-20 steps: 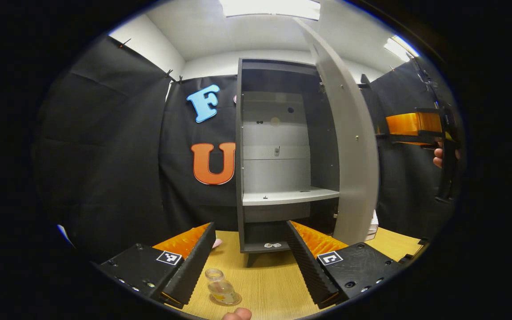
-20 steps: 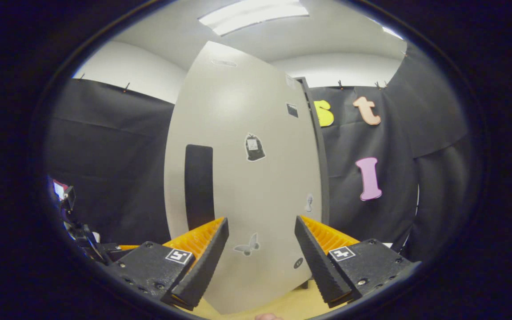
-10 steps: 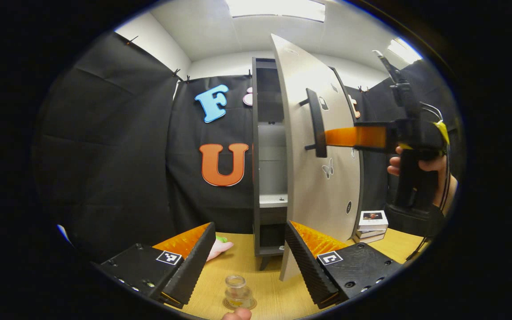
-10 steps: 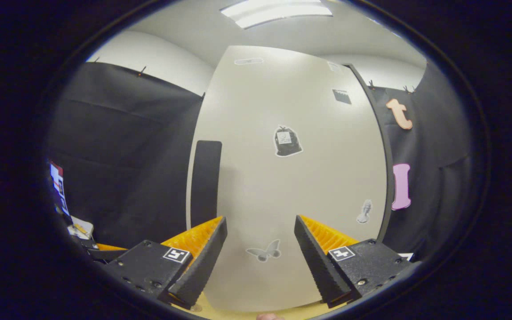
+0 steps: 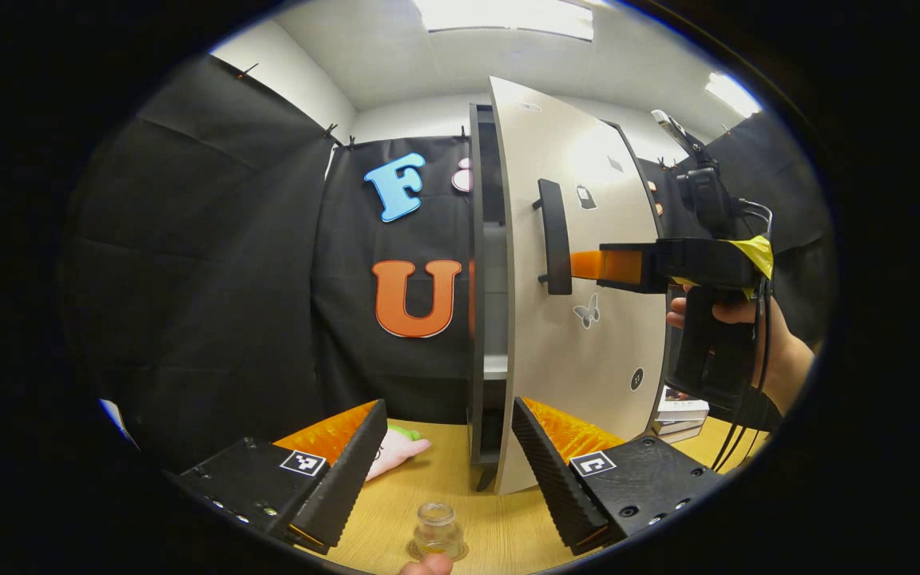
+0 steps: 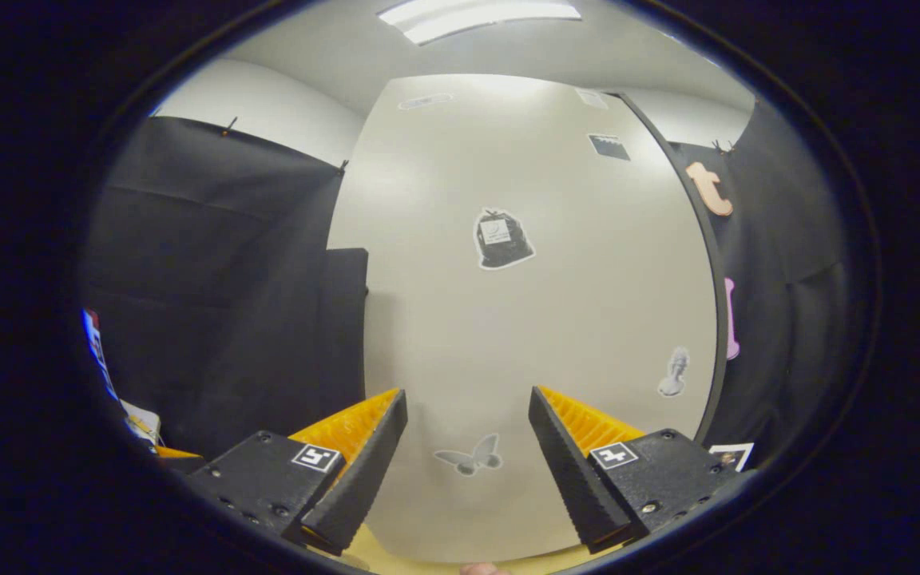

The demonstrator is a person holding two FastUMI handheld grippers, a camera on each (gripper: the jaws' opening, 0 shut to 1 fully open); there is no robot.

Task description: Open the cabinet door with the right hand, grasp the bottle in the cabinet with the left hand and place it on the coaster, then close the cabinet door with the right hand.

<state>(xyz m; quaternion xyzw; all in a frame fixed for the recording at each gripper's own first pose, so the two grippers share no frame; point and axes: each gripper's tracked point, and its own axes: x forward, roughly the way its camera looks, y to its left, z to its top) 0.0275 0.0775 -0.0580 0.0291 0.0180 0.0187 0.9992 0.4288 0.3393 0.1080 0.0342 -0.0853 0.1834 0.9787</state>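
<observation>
Bottle (image 5: 438, 529) sits upright on the coaster (image 5: 454, 551) on the bench (image 5: 468, 495), low in the left gripper view, between and just ahead of the left hand-held gripper's (image 5: 442, 461) fingers. Left hand-held gripper is open, fingers wide apart, touching nothing; bottle is clear of both.

Cabinet door (image 5: 580, 287) is nearly shut, with a narrow gap along its left edge where the cabinet (image 5: 478, 319) frame and a sliver of shelf show. Dark vertical handle (image 5: 554, 236) is on the door face, near that edge.

Right hand-held gripper (image 5: 588, 265) is seen in the left gripper view from the side, held by a hand (image 5: 755, 335), with its fingertips at the door face just beside the handle. Whether it touches the door I can't tell from that angle. In the right gripper view the right hand-held gripper (image 6: 466, 447) is open, fingers spread, with the door face (image 6: 524, 319) close in front and a butterfly sticker (image 6: 469, 457) between the fingers.

A pink soft item (image 5: 396, 451) lies on the bench left of the cabinet foot. Small stacked boxes (image 5: 682, 415) sit to the cabinet's right.
</observation>
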